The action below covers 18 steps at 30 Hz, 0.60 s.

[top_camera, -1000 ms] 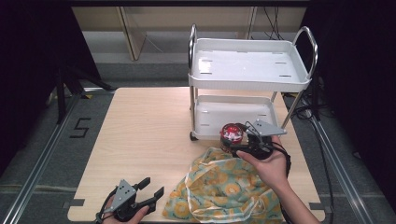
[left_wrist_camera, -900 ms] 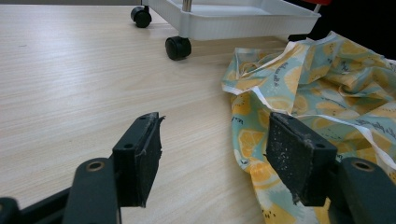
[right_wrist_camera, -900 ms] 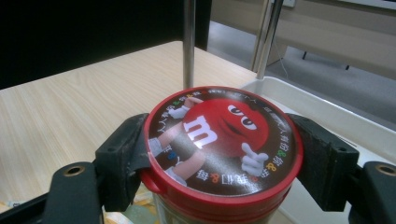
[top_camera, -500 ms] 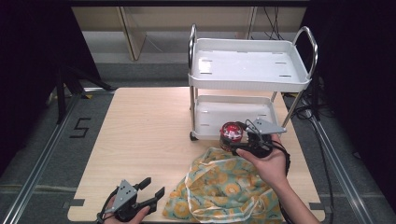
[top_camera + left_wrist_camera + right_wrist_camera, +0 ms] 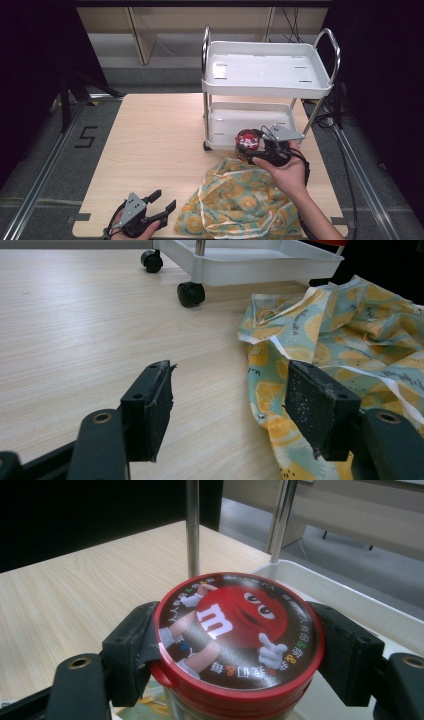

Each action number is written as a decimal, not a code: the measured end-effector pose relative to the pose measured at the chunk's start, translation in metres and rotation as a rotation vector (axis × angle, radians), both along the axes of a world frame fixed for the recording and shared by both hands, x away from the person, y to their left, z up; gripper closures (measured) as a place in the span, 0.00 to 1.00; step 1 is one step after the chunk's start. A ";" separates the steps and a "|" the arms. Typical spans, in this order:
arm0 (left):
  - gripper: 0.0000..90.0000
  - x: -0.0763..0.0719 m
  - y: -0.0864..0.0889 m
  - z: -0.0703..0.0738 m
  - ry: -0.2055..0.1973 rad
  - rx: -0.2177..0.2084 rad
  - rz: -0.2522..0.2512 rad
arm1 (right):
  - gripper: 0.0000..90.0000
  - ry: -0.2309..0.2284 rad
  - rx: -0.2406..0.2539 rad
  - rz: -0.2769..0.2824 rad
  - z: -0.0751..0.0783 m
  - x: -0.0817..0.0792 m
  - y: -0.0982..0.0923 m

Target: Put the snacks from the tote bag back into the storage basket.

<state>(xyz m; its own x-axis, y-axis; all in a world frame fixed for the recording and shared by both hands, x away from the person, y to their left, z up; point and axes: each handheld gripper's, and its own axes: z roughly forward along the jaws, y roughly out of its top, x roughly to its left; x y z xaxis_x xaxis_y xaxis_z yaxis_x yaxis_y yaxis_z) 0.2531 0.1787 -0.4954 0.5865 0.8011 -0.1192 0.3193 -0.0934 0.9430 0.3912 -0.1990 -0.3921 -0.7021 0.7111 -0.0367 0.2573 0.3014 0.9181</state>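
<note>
My right gripper (image 5: 248, 145) is shut on a round candy jar (image 5: 247, 140) with a red printed lid (image 5: 239, 625); the jaws clamp its sides just under the lid. I hold it upright in the air at the front edge of the white cart's lower tray (image 5: 250, 120), above the yellow lemon-print cloth (image 5: 240, 205). In the right gripper view the lower tray's rim (image 5: 345, 605) lies just behind the jar. My left gripper (image 5: 162, 201) rests open near the table's front edge, with nothing between its pads (image 5: 150, 405), and the cloth (image 5: 340, 335) lies just to its right.
The two-shelf white cart (image 5: 267, 70) stands on black castors (image 5: 190, 294) at the back right of the wooden table (image 5: 150, 140). Its chrome posts (image 5: 192, 527) rise close behind the jar. Bare tabletop spreads to the left.
My right gripper has carried the jar slightly left and forward along the lower tray's front edge. The left gripper has stayed put.
</note>
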 end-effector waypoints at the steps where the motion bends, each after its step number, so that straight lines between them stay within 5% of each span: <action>1: 0.39 0.000 0.000 0.000 0.002 -0.001 0.002 | 0.30 -0.013 -0.003 0.013 0.000 0.002 0.000; 5: 0.39 0.003 0.001 0.000 -0.033 0.018 -0.023 | 0.30 0.004 -0.005 -0.004 0.000 0.002 0.001; 8: 0.39 0.000 0.002 0.001 -0.011 0.029 -0.006 | 0.30 -0.008 -0.011 0.005 0.000 0.004 0.001; 18: 0.39 0.001 0.000 0.000 -0.021 -0.018 -0.010 | 0.30 0.001 -0.016 0.001 -0.002 0.008 0.001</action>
